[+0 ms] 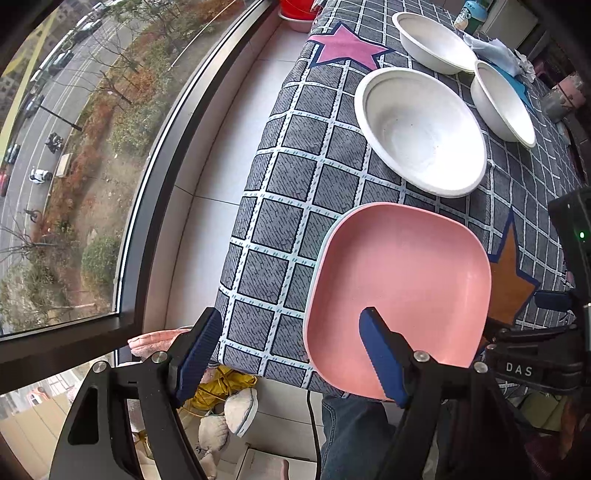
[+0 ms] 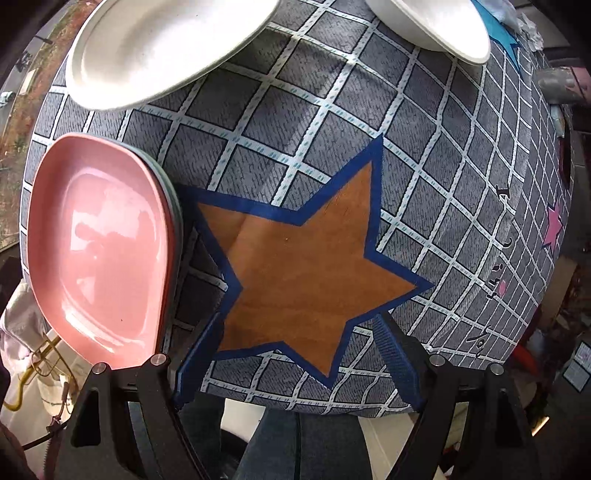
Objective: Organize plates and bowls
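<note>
A pink square plate [image 1: 402,280] lies on a stack of plates at the near edge of the checked tablecloth [image 1: 288,206]; it also shows in the right wrist view [image 2: 107,243] at the left. Three white bowls stand beyond it: a near one [image 1: 417,129], a far one [image 1: 432,40] and a right one [image 1: 502,103]. My left gripper [image 1: 291,354] is open, its right finger [image 1: 380,350] over the plate's near rim and its left finger off the table edge. My right gripper [image 2: 295,358] is open and empty over the orange star [image 2: 306,266].
A window [image 1: 74,147] runs along the left of the table, with a white sill [image 1: 229,147] between. A red container [image 1: 295,7] and a bottle [image 1: 469,11] stand at the far end. Crumpled cloth [image 1: 498,51] lies by the bowls. My right gripper's body [image 1: 535,354] is at the right.
</note>
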